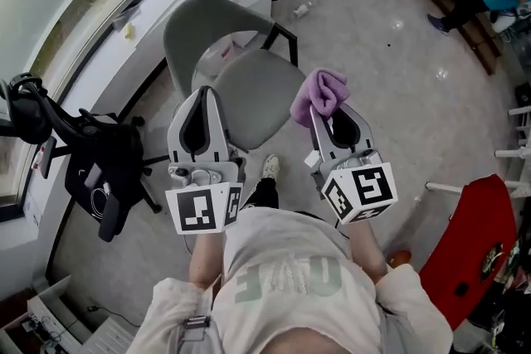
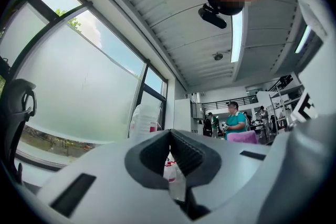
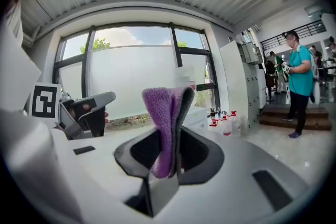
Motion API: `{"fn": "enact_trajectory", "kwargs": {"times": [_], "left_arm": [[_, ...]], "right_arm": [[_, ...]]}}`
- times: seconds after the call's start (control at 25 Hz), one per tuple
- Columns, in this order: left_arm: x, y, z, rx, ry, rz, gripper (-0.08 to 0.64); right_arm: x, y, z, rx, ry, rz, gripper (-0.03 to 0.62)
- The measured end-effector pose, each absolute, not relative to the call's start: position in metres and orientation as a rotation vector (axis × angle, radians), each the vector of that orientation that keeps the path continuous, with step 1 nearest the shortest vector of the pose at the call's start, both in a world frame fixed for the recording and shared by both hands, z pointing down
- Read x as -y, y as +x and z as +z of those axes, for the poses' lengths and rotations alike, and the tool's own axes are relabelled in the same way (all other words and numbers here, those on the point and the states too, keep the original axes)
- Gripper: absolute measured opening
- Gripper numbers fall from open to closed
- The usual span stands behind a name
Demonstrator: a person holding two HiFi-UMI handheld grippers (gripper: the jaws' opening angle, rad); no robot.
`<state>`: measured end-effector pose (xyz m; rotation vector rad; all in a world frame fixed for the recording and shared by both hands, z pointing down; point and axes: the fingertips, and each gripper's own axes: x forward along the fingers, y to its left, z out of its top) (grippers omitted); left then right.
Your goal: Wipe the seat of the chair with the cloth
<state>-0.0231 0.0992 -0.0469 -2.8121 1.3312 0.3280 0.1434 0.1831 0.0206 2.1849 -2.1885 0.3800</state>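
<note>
Cloth (image 3: pixel 167 128): purple, fluffy pile, folded over on itself into a soft bunch.
Right claw (image 1: pixel 322 110): clenched on the cloth, whose fold sticks out past its tips.
Left claw (image 2: pixel 170 136): tips pressed together, nothing between them.
Chair seat (image 1: pixel 249 108): grey, rounded; the head view shows the cloth over its right edge.

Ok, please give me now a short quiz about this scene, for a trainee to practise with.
1. True or false: the left tongs are shut with nothing between them.
2. Where is the purple cloth? A) flat on the chair seat B) clamped in the right tongs C) on the floor
3. Fill in: the chair seat is ___ in colour.
Key: 1 true; 2 B; 3 grey.
</note>
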Motion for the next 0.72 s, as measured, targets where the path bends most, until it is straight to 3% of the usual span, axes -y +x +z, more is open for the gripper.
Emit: {"fn": "enact_trajectory", "kwargs": {"times": [0.72], "left_arm": [[0.007,0.007,-0.046,-1.582,-2.681,0.284,0.012]], "right_arm": [[-0.059,0.199,0.033,2.302,2.028,0.471,0.095]]}}
